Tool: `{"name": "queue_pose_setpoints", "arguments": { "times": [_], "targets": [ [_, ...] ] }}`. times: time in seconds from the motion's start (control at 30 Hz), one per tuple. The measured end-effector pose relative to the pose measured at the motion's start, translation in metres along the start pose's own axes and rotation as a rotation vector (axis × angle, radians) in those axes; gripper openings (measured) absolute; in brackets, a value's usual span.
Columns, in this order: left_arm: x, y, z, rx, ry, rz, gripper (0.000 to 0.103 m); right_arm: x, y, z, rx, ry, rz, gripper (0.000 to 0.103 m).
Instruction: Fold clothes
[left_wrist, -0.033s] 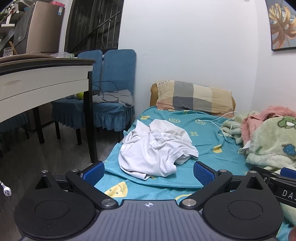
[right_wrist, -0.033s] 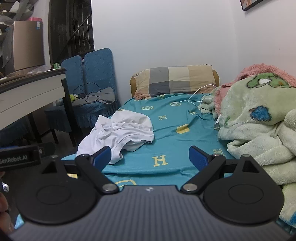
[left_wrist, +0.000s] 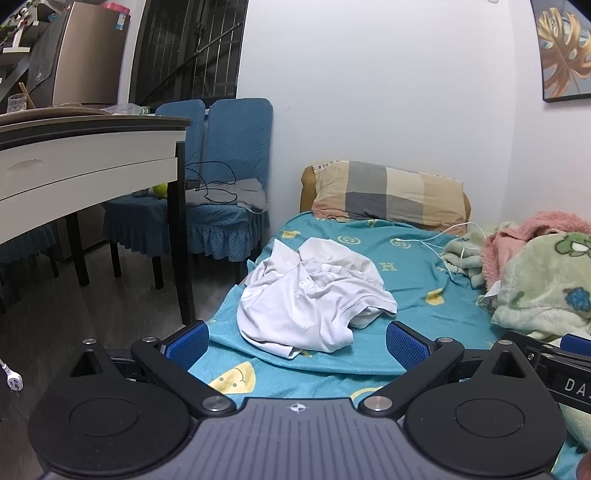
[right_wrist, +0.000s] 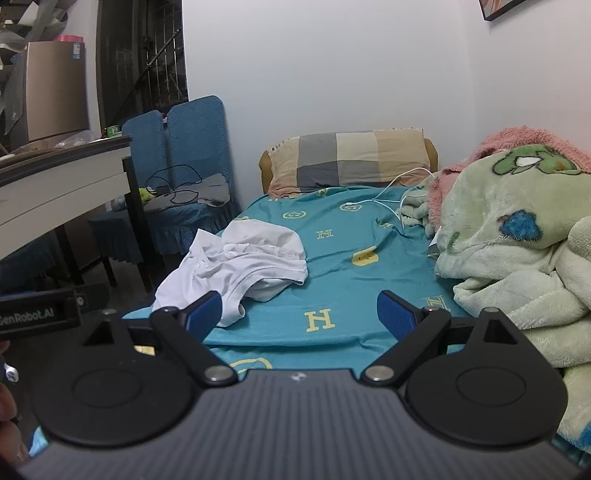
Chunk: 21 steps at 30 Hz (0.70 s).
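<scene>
A crumpled white garment (left_wrist: 314, 299) lies on the teal bed sheet (left_wrist: 410, 288) near the bed's left edge; it also shows in the right wrist view (right_wrist: 243, 266). My left gripper (left_wrist: 297, 345) is open and empty, held at the foot of the bed just short of the garment. My right gripper (right_wrist: 299, 317) is open and empty, to the right of the garment above the sheet (right_wrist: 354, 273). The right gripper's body (left_wrist: 565, 373) shows at the right edge of the left wrist view.
A checked pillow (left_wrist: 388, 192) lies at the head of the bed. Green and pink blankets (right_wrist: 517, 236) are piled along the right side, with a white cable (right_wrist: 391, 192). A white table (left_wrist: 85, 162) and blue chairs (left_wrist: 225, 184) stand left of the bed.
</scene>
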<state>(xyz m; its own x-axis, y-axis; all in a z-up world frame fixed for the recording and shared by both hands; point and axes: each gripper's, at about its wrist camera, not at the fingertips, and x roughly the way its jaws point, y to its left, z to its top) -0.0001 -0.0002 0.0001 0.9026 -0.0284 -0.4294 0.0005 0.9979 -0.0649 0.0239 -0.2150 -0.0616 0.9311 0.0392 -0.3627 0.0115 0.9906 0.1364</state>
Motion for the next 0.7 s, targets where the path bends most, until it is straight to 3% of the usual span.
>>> {"name": "queue_pose_setpoints", "arguments": {
  "times": [0.7],
  "targets": [
    [-0.0009,0.0007,0.0002,0.037,-0.036,0.041,0.103,-0.0037,-0.0052,0.0050,0.020,-0.029,-0.006,0.092]
  ]
}}
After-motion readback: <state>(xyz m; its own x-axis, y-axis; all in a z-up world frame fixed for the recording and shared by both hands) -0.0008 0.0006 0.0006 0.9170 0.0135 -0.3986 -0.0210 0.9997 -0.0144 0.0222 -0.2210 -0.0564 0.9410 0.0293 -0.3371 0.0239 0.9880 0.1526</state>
